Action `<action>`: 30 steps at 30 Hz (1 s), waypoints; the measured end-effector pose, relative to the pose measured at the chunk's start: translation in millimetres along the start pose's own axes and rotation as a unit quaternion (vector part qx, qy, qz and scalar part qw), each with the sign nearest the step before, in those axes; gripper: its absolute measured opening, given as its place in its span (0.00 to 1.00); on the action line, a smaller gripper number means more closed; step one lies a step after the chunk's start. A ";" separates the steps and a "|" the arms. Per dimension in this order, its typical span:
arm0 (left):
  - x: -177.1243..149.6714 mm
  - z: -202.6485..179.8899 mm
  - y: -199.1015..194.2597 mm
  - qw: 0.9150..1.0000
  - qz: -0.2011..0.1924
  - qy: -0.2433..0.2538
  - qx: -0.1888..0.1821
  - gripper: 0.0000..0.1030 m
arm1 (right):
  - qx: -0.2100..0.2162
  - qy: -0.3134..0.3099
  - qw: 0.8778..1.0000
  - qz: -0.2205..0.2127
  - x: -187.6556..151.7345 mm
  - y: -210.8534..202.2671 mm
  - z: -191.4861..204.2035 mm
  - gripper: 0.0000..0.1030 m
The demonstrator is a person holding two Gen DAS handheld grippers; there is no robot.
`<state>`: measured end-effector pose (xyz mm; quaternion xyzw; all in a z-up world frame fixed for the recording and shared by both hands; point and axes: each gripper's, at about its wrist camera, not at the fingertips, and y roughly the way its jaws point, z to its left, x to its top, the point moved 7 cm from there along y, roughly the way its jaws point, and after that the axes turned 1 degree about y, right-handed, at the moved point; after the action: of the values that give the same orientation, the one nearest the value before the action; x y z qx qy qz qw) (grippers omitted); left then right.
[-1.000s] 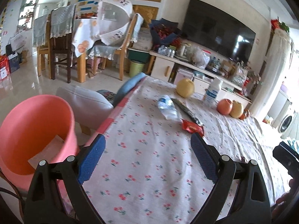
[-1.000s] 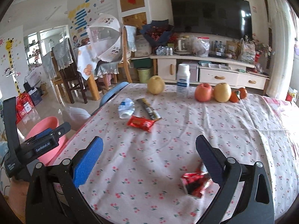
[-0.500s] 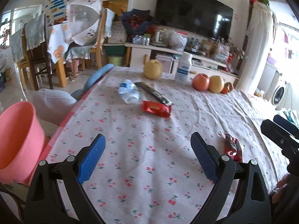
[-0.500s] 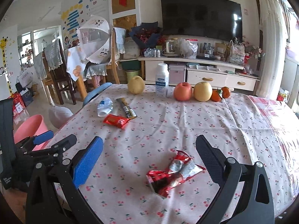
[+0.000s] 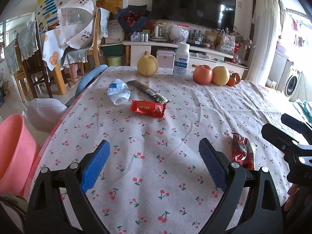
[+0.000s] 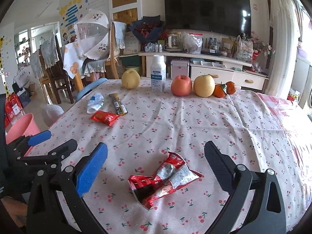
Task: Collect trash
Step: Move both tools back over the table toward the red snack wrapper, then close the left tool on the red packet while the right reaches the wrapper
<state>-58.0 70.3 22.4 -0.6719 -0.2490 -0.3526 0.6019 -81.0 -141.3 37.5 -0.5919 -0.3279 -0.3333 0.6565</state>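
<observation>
A crumpled red and silver wrapper (image 6: 165, 179) lies on the cherry-print tablecloth (image 6: 224, 128), between the open jaws of my right gripper (image 6: 156, 167); it also shows in the left wrist view (image 5: 243, 152). My left gripper (image 5: 154, 163) is open and empty over bare cloth. Farther off lie a flat red wrapper (image 5: 148, 108), a dark snack-bar wrapper (image 5: 148, 92) and a crushed clear bottle (image 5: 118, 93). A pink bin (image 5: 13, 152) stands on the floor to the left of the table.
A pear (image 5: 147, 65), a white bottle (image 5: 181, 60), an apple (image 5: 202, 74), another pear (image 5: 220, 76) and tangerines (image 5: 234, 79) line the table's far edge. A grey stool (image 5: 46, 113) and a blue chair back (image 5: 89, 78) stand at the left edge.
My left gripper has swung right, from the pink bin to the table's middle. My right gripper has drawn back, so the crumpled wrapper now lies between its jaws.
</observation>
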 end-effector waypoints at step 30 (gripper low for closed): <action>35.0 5.5 106.6 0.993 0.074 -0.092 -0.013 0.90 | 0.022 0.178 0.977 0.118 -24.4 36.2 -75.7 0.95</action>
<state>45.9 56.4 -18.2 -0.7258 -0.2487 -0.2471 0.5918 -62.0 -212.7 -9.2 -0.5429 -0.1416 -0.3463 0.7519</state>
